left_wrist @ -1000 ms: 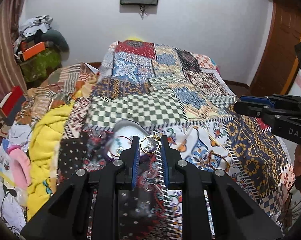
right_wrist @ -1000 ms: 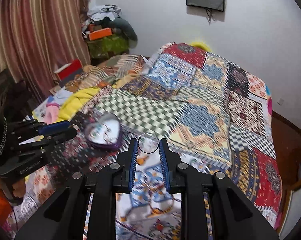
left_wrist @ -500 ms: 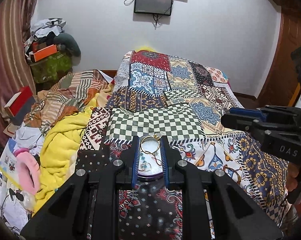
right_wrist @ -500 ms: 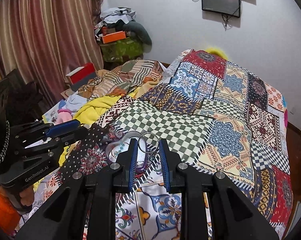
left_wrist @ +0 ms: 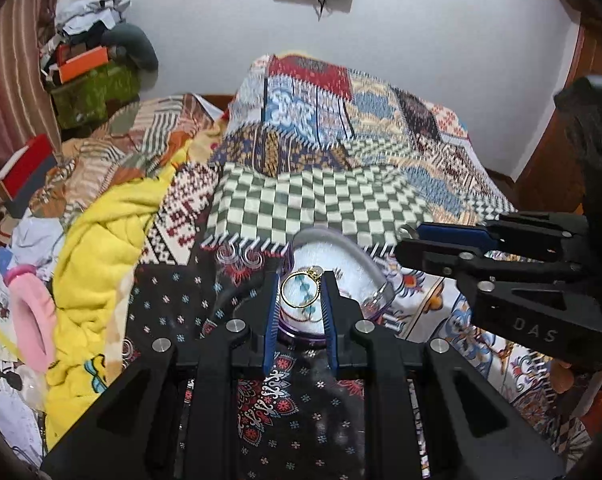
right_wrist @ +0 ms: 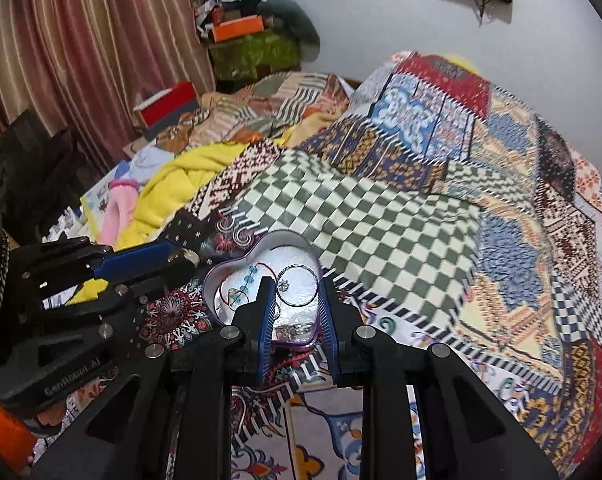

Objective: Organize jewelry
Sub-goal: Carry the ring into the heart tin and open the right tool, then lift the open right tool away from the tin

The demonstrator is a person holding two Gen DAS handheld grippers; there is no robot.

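You are gripping a gold ring (left_wrist: 301, 289) in left gripper (left_wrist: 301, 292) jaws | silver ring (right_wrist: 297, 285) in right gripper (right_wrist: 297, 292) jaws | both hovering over heart box (right_wrist: 237, 264) on bed, for dropping in.

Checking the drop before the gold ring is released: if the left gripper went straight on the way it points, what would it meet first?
Most likely the heart-shaped purple-rimmed tin on the patchwork bedspread: the left gripper, shut on the gold ring, points at its white inside. Depth is unclear, so the gap left cannot be judged.

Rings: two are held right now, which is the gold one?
The gold ring, with a small setting on top, is in the left hand-held gripper. The right hand-held gripper holds a plain silver ring.
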